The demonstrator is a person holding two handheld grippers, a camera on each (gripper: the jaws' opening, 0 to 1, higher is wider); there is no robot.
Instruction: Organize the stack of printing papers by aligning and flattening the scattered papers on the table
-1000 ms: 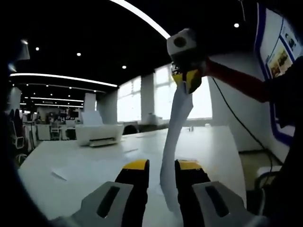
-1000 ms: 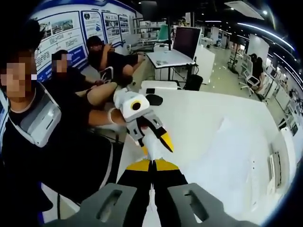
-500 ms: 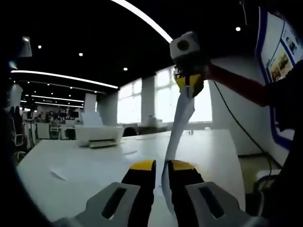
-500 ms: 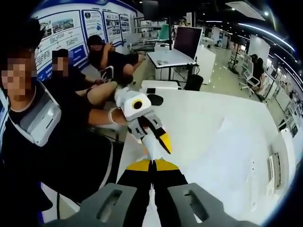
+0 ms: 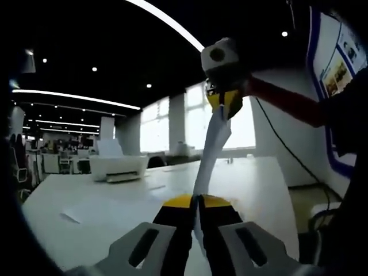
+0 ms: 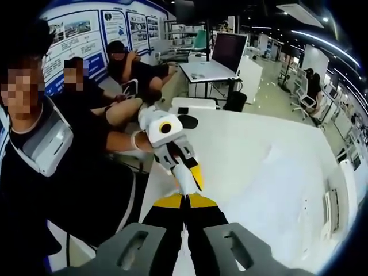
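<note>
Two grippers pinch one sheaf of paper point(image 5: 210, 144) held off the table point(image 5: 115, 201): the left gripper point(image 5: 196, 202) has its jaws closed on the near end, and the right gripper point(image 5: 223, 103), up ahead of it, is closed on the far end. I judge this the aligning step; next the sheets need lowering flat onto the table. A printer point(image 5: 118, 167) ahead appears in the left gripper view, while seated people point(image 6: 92, 103) behind the left gripper point(image 6: 185, 172) appear in the right gripper view.

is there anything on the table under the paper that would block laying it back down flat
Nothing visible does. The paper hangs between the left gripper and right gripper, both shut on it. The white table below looks bare; the printer sits far off to one side.
</note>
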